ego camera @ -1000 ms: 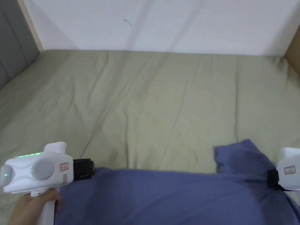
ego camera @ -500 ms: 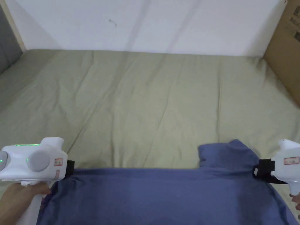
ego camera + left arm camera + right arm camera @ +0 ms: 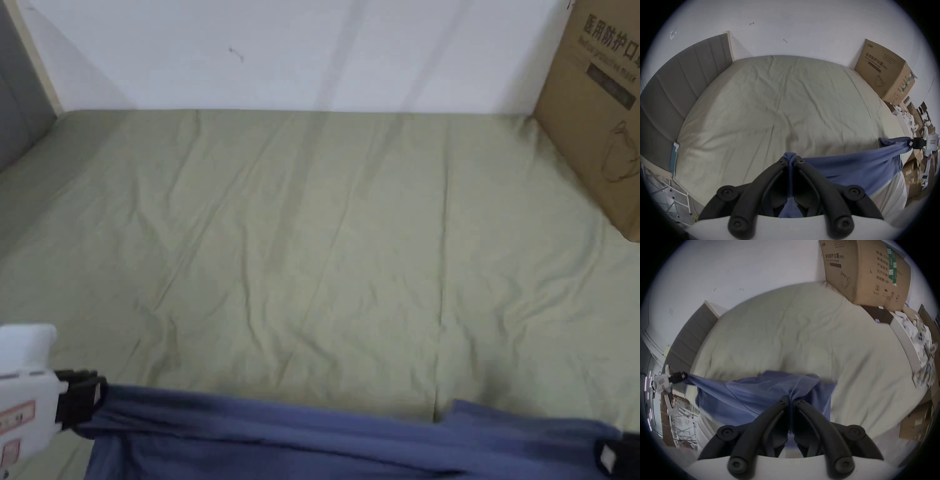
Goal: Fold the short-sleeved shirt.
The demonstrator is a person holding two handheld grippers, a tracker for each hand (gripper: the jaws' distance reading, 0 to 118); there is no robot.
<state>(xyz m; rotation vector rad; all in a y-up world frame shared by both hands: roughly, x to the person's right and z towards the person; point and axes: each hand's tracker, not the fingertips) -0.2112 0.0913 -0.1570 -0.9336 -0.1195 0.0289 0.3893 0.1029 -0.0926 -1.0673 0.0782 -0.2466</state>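
Note:
The blue short-sleeved shirt (image 3: 325,437) hangs stretched between both grippers along the near edge of the bed, lifted off the sheet. My left gripper (image 3: 94,395) is shut on its left corner at the bottom left of the head view; in the left gripper view the cloth (image 3: 851,164) bunches between the closed jaws of that gripper (image 3: 791,160). My right gripper (image 3: 609,459) is shut on the right corner at the bottom right edge. In the right gripper view the shirt (image 3: 763,394) is pinched in the right gripper (image 3: 791,400), with the left gripper (image 3: 680,375) far off.
The bed has a wrinkled pale green sheet (image 3: 325,237) against a white wall. A large cardboard box (image 3: 600,106) stands at the back right corner. A grey padded headboard (image 3: 672,91) runs along the left. Boxes and clutter (image 3: 919,353) lie beyond the bed's right side.
Both grippers have drawn back toward me and apart, pulling the shirt taut and off the sheet. The head camera has also tilted, bringing the cardboard box into view.

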